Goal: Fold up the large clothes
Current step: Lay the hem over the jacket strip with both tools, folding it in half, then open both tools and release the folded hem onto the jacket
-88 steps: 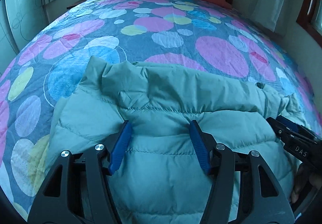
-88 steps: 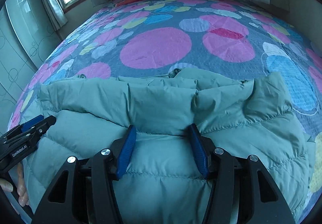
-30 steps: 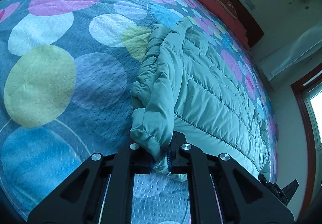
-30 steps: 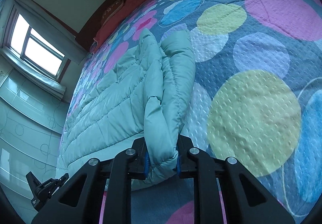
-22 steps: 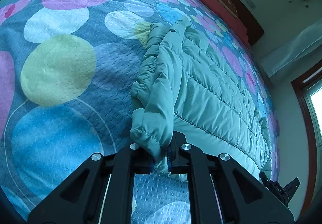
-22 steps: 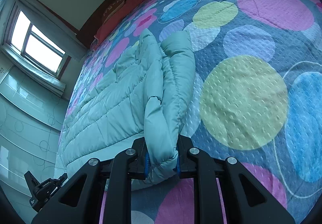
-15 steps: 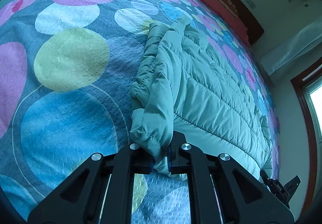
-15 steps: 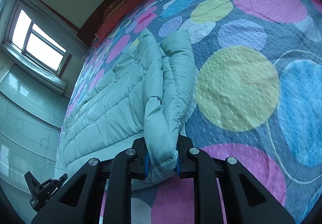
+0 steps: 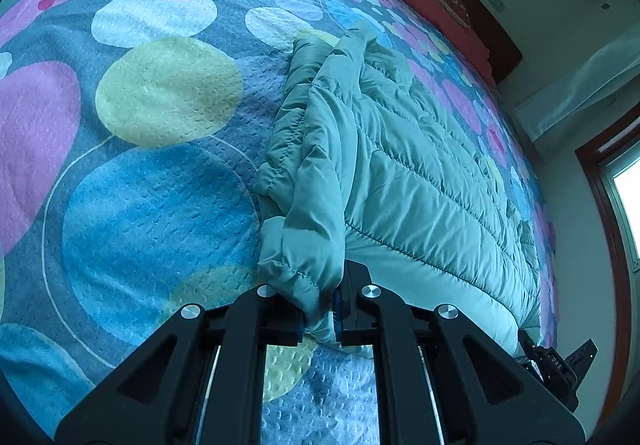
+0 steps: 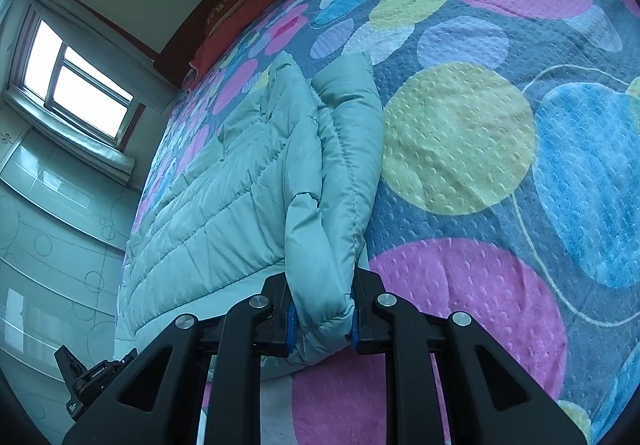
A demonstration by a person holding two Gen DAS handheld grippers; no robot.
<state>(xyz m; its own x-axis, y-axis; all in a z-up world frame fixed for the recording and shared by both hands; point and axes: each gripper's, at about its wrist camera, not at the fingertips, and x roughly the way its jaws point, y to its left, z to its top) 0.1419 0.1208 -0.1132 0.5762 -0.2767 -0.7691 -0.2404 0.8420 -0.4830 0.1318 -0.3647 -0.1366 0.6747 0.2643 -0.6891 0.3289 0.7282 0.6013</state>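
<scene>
A pale green quilted puffer jacket (image 9: 400, 173) lies spread on the bed, also seen in the right wrist view (image 10: 248, 189). My left gripper (image 9: 318, 319) is shut on a bunched near-left corner of the jacket. My right gripper (image 10: 320, 325) is shut on the bunched near-right corner. The jacket hangs stretched between the two grippers, its near edge lifted off the bed. The right gripper shows at the far lower right of the left wrist view (image 9: 556, 365); the left gripper shows at the lower left of the right wrist view (image 10: 92, 381).
The bed cover (image 9: 152, 93) is blue-grey with large pink, yellow and blue circles. A red pillow (image 9: 432, 1) lies by the dark headboard. A window (image 10: 76, 85) and a wardrobe wall stand left of the bed; curtains (image 9: 576, 93) hang on the other side.
Both grippers, open over the jacket 2.9 s ago, are now shut on its near corners. Over the last second they pulled the jacket toward me across the cover.
</scene>
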